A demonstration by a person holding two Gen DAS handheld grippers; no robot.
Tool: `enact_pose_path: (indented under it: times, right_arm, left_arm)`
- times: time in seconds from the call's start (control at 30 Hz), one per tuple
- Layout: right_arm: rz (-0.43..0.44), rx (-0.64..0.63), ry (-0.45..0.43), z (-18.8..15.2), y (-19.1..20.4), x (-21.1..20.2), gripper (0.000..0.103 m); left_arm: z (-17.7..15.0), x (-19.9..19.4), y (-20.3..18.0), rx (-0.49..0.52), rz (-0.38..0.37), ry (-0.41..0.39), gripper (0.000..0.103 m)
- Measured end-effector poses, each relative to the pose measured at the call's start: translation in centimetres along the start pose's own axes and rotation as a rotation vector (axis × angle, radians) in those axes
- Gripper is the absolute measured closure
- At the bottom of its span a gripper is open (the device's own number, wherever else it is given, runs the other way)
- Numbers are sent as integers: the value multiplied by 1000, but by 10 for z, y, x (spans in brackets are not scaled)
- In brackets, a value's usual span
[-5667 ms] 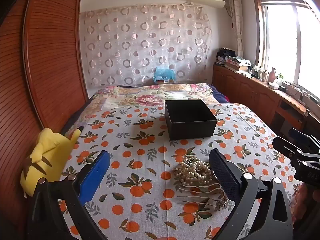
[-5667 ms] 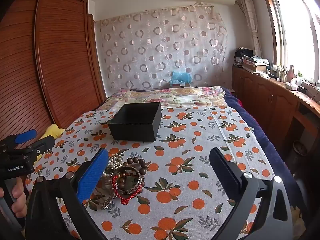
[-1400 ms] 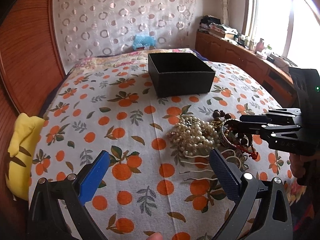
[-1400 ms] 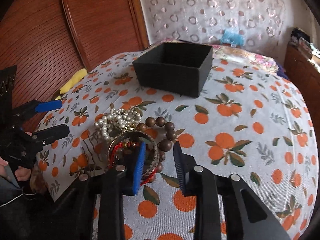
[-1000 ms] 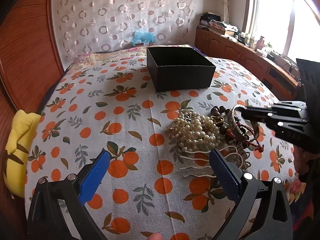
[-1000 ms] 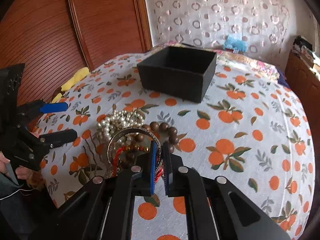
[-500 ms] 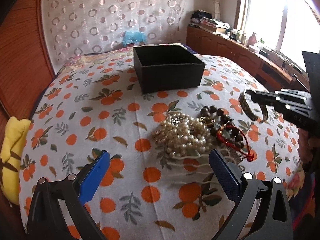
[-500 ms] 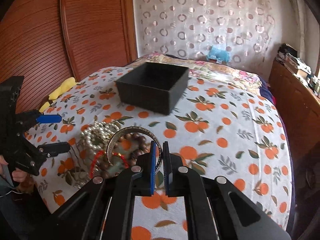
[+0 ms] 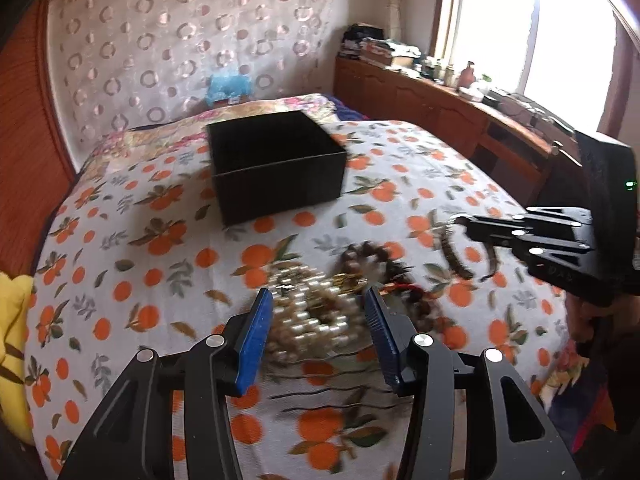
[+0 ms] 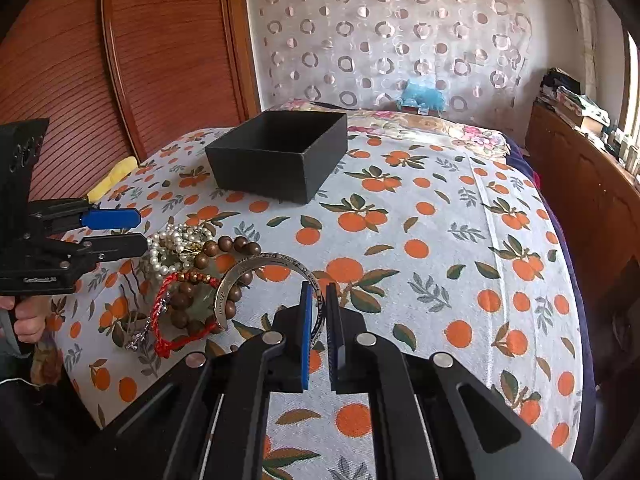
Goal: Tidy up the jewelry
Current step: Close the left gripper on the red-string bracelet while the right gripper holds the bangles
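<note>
A pile of jewelry lies on the orange-print bedspread: a pearl necklace (image 10: pixel 176 248), a wooden bead bracelet (image 10: pixel 224 246) and a red cord bracelet (image 10: pixel 168 312). My right gripper (image 10: pixel 318 300) is shut on a silver bangle (image 10: pixel 256 264), held just above the pile's right side. In the left wrist view the bangle (image 9: pixel 454 256) hangs from that gripper (image 9: pixel 460 224). My left gripper (image 9: pixel 318 300) hovers at the pearls (image 9: pixel 312 324), its jaws closing, about half open, the pads not pressing on them. An open black box (image 9: pixel 276 168) stands farther back on the bed.
Thin hair pins (image 9: pixel 320 396) lie on the near side of the pile. A yellow plush toy (image 9: pixel 12 340) sits at the bed's left edge by the wooden wardrobe (image 10: pixel 168 52). A wooden cabinet (image 10: pixel 580 184) runs along the right side. A hand (image 10: pixel 28 316) holds the left gripper.
The left gripper's jaws narrowed from wide apart to about half and moved in over the pearls. The right gripper lifted the bangle off the pile and carried it to the right.
</note>
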State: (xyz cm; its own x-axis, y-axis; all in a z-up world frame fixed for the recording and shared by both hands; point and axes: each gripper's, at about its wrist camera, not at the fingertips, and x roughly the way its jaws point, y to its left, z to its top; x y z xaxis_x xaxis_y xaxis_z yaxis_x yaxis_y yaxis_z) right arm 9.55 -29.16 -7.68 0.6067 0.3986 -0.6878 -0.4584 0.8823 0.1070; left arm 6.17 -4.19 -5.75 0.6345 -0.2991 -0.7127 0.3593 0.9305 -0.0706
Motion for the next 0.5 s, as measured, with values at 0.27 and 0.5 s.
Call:
enact_pose_path:
  times: [0.27, 0.5]
  right_arm:
    - [-8, 24, -2, -6, -10, -4, 95]
    - [-5, 25, -3, -8, -10, -4, 95]
  left_arm:
    - [6, 24, -22, 38, -60, 77, 82]
    - [5, 44, -24, 44, -66, 153, 92]
